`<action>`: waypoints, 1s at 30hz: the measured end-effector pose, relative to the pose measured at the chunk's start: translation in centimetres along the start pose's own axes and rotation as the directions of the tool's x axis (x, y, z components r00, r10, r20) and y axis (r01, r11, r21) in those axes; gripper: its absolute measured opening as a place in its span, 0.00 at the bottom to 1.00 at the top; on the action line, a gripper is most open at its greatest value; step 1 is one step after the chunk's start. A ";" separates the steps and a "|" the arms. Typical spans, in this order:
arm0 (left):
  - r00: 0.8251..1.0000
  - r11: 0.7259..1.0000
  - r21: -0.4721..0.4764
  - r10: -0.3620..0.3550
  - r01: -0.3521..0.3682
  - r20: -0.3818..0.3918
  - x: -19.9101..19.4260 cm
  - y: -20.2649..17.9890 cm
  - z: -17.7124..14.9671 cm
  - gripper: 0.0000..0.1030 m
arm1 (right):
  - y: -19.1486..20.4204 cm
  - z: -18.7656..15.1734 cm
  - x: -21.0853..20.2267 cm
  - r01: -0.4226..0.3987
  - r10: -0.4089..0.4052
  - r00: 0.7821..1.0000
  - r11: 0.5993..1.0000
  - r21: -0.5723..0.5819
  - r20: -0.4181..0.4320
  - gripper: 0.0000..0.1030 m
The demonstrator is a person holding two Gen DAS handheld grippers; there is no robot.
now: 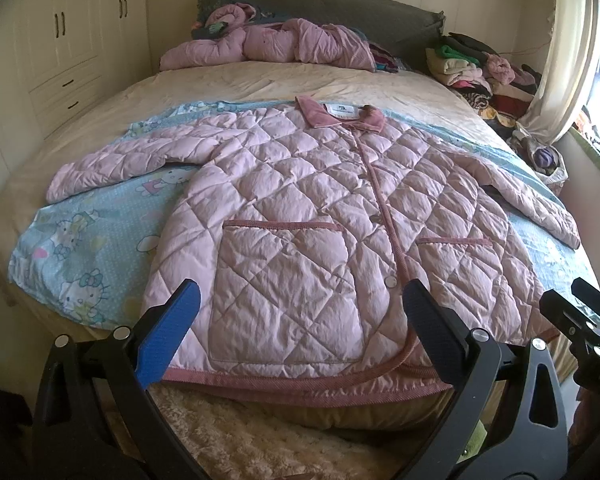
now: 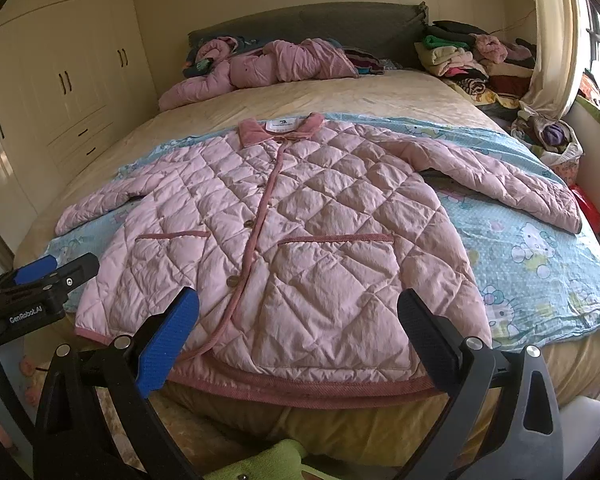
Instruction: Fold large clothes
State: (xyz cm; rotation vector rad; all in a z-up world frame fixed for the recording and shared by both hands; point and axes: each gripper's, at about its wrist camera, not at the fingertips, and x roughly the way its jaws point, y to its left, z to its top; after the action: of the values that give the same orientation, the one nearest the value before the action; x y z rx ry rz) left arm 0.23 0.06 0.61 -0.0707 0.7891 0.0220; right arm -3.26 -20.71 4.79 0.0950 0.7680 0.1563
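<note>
A big pink quilted jacket [image 1: 300,216] [image 2: 284,232] lies flat and face up, spread wide open like a star. Its front is closed with round buttons down a darker pink strip. The darker pink collar [image 1: 340,114] [image 2: 280,128] points to 12 o'clock, and the hem [image 1: 300,384] [image 2: 300,386], edged in darker pink, sits at 6 o'clock. One sleeve reaches out to 9 o'clock and the other to 3 o'clock. Two square pockets with darker pink tops sit low on the front.

Bedroom surroundings.
Cream wardrobe [image 1: 60,40] left; grey headboard [image 1: 320,4]; stacked clothes pile [image 1: 484,68] by curtain [image 1: 568,52]; cartoon sheet [image 1: 84,248].
</note>
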 end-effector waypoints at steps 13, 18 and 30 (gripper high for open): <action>1.000 1.000 0.002 0.000 0.000 0.001 0.0 0.0 -0.2 0.92 | 0.0 0.1 0.1 -0.002 0.002 1.000 1.000 0.001 0.003 0.96; 1.000 1.000 0.003 0.000 0.000 0.001 0.0 0.0 -0.1 0.92 | 0.0 0.2 0.1 -0.008 0.008 1.000 1.000 0.003 0.005 0.96; 1.000 1.000 0.007 -0.006 0.006 0.001 -0.4 -0.3 0.3 0.92 | 0.0 0.3 0.2 -0.010 0.010 1.000 1.000 0.001 0.004 0.96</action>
State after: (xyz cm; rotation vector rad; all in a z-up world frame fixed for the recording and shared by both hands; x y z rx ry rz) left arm 0.18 -0.18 1.11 -0.0666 0.7881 0.0138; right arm -2.93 -20.66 4.90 0.1003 0.7642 0.1647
